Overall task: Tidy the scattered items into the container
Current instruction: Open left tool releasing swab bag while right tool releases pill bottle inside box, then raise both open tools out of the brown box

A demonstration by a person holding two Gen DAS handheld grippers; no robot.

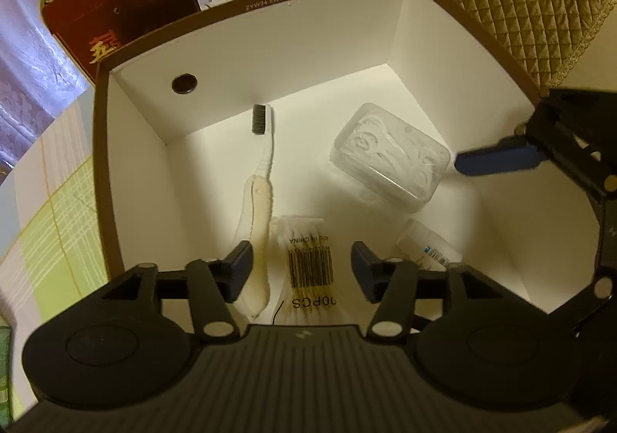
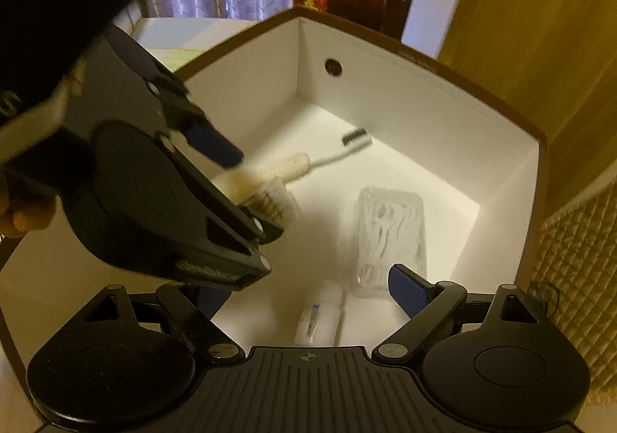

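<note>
White-lined box (image 1: pixel 270 59), left tongs (image 1: pixel 300 267) and right tongs (image 2: pixel 304 294) angled down inside, both spread, empty

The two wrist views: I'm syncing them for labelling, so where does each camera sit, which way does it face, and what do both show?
Left wrist: sits behind the open left gripper, looking down into the box; its own fingers show, and the right gripper's finger enters from the right.
Right wrist: sits behind the open right gripper, looking down into the box; its own fingers, the left gripper and a hand show.
Shared: toothbrush, floss case, swab pack, small tube.
</note>
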